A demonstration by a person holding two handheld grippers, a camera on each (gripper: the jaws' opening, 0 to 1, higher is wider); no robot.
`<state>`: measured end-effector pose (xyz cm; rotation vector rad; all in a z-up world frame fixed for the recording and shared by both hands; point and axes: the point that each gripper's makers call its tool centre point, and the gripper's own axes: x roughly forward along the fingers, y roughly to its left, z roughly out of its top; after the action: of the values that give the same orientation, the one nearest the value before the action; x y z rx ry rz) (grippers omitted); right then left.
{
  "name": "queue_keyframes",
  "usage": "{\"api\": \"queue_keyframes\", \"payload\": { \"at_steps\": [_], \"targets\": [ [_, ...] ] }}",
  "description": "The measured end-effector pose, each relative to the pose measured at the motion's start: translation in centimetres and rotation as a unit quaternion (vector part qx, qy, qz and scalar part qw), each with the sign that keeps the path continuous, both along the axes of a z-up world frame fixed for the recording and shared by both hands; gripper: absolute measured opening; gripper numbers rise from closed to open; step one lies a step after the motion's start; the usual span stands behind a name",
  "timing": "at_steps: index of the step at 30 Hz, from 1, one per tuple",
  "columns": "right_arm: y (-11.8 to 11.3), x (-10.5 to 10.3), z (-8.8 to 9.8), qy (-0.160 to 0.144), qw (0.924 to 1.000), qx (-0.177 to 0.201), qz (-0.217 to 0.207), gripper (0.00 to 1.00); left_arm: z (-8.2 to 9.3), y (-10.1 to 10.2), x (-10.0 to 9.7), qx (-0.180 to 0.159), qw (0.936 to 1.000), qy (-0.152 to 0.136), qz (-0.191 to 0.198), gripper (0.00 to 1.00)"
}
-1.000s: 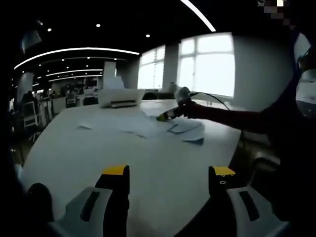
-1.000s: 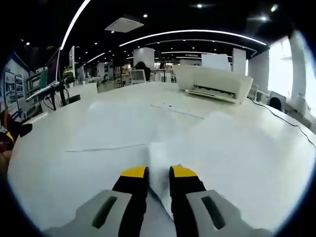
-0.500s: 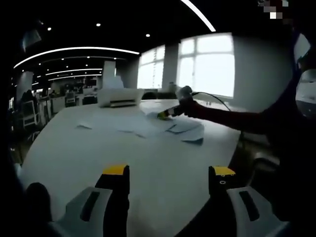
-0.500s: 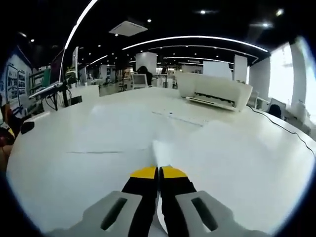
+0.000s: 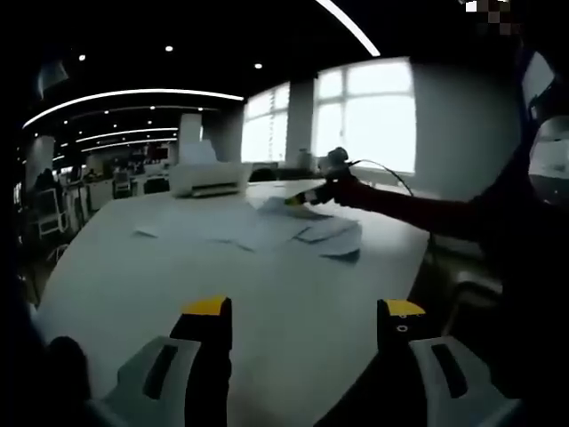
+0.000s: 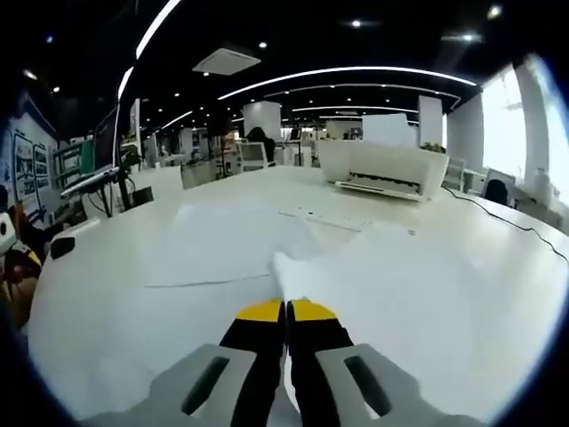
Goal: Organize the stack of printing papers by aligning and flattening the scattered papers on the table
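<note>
Left gripper view looks down a big white table [image 5: 133,294], and the left gripper [image 5: 302,311] hangs over the near edge with its two yellow-tipped jaws wide apart and nothing between them. Far along the table, toward its right edge, the scattered papers [image 5: 311,233] lie loose and overlapping, some with corners lifted. The right gripper [image 5: 295,199] reaches in from the right, held by a hand on the end of a dark sleeve [image 5: 427,213], and its yellow tip touches the top of that paper pile. A white printer [image 5: 210,178] sits at the far end of the table, with bright windows [image 5: 378,120] behind it. Right gripper view shows that gripper [image 6: 285,311] up close, its jaws pressed together on the edge of a sheet of paper [image 6: 391,276], which spreads out ahead and to the right. More sheets [image 6: 213,240] lie flat on the table [image 6: 98,329] to the left, one edge showing as a thin dark line. The printer [image 6: 384,169] stands near the far right corner, and a thin black cable [image 6: 507,222] runs along the table's right edge.
</note>
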<state>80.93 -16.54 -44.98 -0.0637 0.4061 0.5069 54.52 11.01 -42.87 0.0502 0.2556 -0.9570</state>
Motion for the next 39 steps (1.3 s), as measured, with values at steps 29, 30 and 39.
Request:
{"api": "queue_keyframes", "payload": {
  "at_steps": [29,30,39],
  "targets": [
    [-0.7,-4.1,3.6,-0.016,0.9996,0.021,0.014,0.0,0.0,0.4,-0.1,-0.002,1.0,-0.001,0.008,0.69],
    [-0.6,-4.2,3.6,-0.017,0.9995,0.021,0.016,0.0,0.0,0.4,-0.1,-0.003,1.0,-0.001,0.008,0.69],
    [-0.6,-5.6,3.8,-0.019,0.9992,0.027,0.023,0.0,0.1,0.2,-0.1,-0.003,1.0,-0.001,0.008,0.69]
  ]
}}
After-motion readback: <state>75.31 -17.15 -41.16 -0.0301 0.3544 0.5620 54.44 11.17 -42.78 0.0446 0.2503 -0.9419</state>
